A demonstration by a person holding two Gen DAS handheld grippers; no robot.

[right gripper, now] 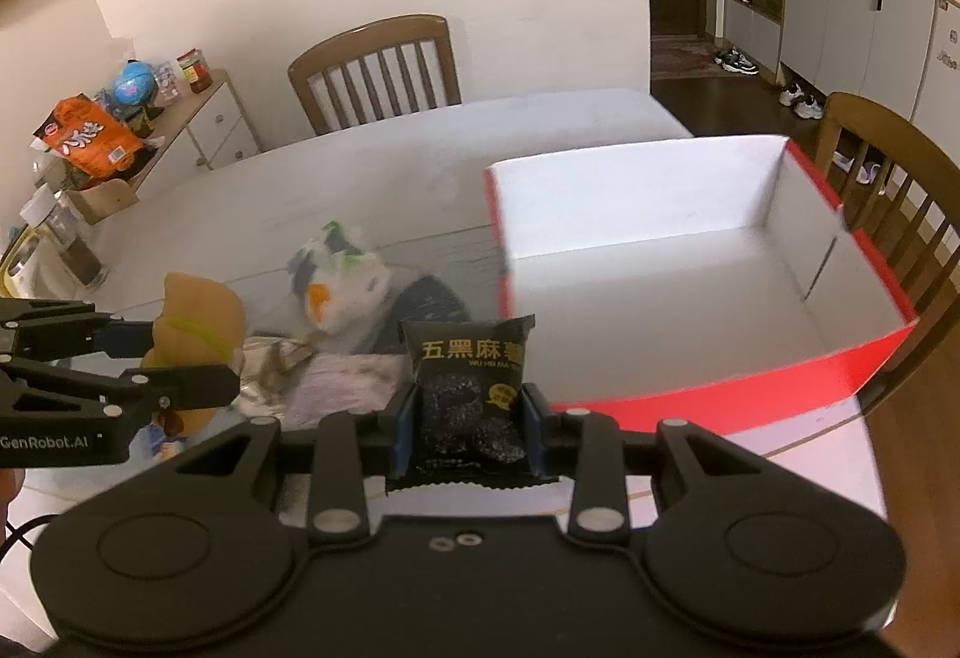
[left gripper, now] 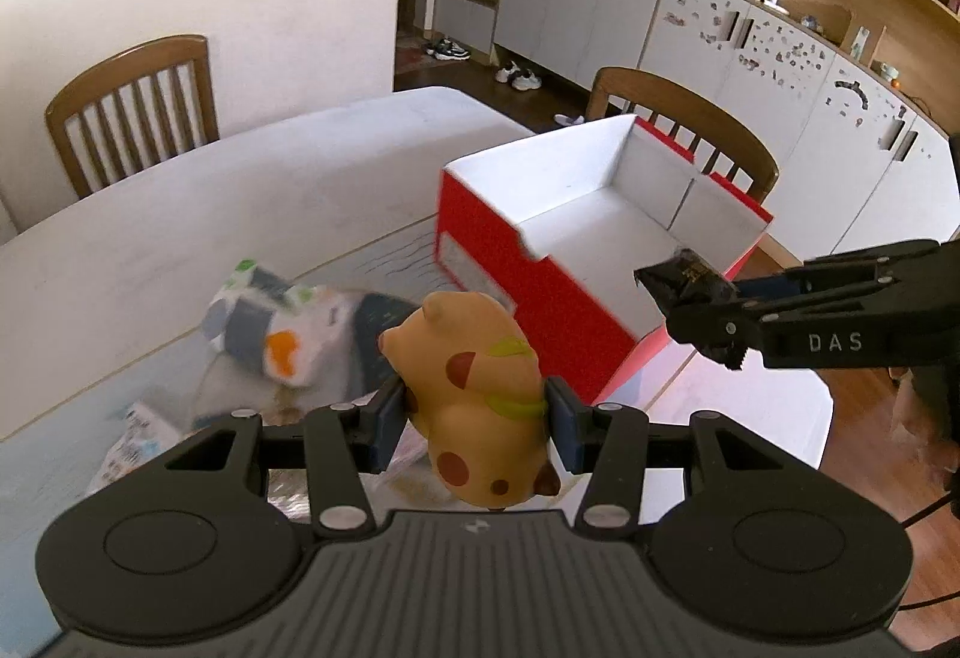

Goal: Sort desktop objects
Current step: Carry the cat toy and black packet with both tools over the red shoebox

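Observation:
My left gripper (left gripper: 475, 421) is shut on a tan toy pig with brown spots (left gripper: 474, 388), held above the table. In the right wrist view the same pig (right gripper: 198, 322) hangs at the left in that gripper (right gripper: 157, 365). My right gripper (right gripper: 469, 418) is shut on a black snack packet with yellow print (right gripper: 471, 388). From the left wrist view, that packet (left gripper: 687, 277) hovers over the near corner of the red box (left gripper: 564, 310), white inside. The box (right gripper: 720, 394) lies open and empty to the right.
A pile of wrappers lies on the table: a white packet with orange and green (left gripper: 282, 325), a dark pouch (left gripper: 375, 340) and a small printed packet (left gripper: 135, 439). Wooden chairs (left gripper: 135, 109) (left gripper: 684, 118) stand at the table's far side. A side cabinet with jars (right gripper: 156, 118) is at the left.

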